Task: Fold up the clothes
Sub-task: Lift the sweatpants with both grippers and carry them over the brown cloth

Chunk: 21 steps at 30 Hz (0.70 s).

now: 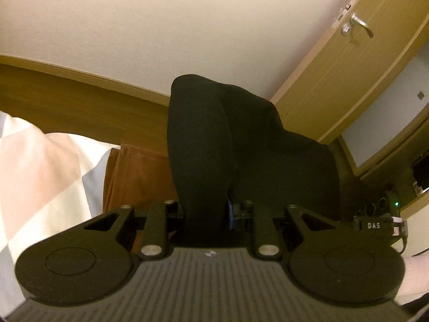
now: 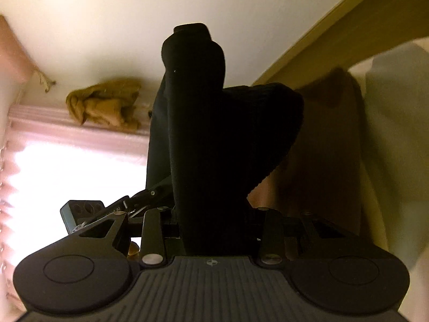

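Observation:
A black garment (image 1: 230,145) bunches up between the fingers of my left gripper (image 1: 207,214), which is shut on it and tilted up toward the wall. The same black garment (image 2: 214,139) rises from my right gripper (image 2: 211,230), which is shut on it too; its folds hide the fingertips in both views. The other gripper shows at the lower left of the right wrist view (image 2: 88,212), and at the right edge of the left wrist view (image 1: 375,222).
A brown cloth (image 1: 134,177) lies beside a checked pillow (image 1: 34,166) against a wooden headboard (image 1: 67,91). A wooden door (image 1: 348,61) with a handle stands at right. A tan cloth (image 2: 104,104) hangs above a bright window (image 2: 75,187).

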Each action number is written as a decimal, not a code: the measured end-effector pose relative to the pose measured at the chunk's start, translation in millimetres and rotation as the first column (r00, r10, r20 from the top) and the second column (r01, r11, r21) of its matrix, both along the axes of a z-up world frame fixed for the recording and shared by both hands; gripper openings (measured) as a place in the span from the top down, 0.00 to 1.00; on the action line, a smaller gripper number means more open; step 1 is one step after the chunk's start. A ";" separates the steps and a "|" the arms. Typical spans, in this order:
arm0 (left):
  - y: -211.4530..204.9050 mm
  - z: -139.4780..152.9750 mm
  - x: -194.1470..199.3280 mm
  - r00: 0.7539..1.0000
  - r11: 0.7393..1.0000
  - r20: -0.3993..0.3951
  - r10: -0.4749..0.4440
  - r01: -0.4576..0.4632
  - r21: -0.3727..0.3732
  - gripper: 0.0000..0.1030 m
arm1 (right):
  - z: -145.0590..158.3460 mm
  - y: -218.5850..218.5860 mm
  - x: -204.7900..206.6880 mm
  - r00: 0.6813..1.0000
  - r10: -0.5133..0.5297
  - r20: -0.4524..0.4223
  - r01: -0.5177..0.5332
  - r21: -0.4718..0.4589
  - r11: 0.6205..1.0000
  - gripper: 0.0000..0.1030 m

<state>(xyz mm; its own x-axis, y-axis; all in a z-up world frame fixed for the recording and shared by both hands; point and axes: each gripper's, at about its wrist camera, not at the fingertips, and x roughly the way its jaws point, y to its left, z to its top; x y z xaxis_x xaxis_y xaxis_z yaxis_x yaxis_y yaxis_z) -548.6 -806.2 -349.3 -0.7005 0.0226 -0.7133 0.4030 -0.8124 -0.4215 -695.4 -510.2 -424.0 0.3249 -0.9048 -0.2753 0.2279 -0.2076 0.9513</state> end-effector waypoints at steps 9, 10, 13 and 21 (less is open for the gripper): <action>-5.2 -41.4 -1.2 0.999 0.999 0.026 0.026 -0.027 0.024 0.65 | -26.8 -8.9 0.1 1.000 -0.001 0.026 -0.001 0.077 0.997 0.56; -1.3 -36.0 4.3 0.999 0.999 0.025 0.038 -0.038 0.016 0.63 | -24.5 -4.2 -2.1 1.000 -0.003 0.025 0.000 0.092 0.996 0.51; 0.7 -13.8 29.5 0.993 0.992 0.020 0.117 -0.116 -0.049 0.59 | -2.9 20.2 -14.2 0.997 -0.008 -0.071 0.018 0.142 0.990 0.45; 114.6 33.3 33.8 0.985 0.955 0.061 0.164 -0.143 -0.262 0.64 | 108.0 -0.1 17.7 0.586 0.086 -0.806 -0.026 0.087 0.996 0.55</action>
<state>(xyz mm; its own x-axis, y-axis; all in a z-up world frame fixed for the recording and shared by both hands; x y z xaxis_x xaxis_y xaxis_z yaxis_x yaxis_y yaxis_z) -514.8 -691.6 -316.0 -0.6208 -0.2708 -0.7357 0.5554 -0.8143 -0.1689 -677.7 -510.3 -316.0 -0.0088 -0.8647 -0.5022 0.9093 -0.2159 0.3557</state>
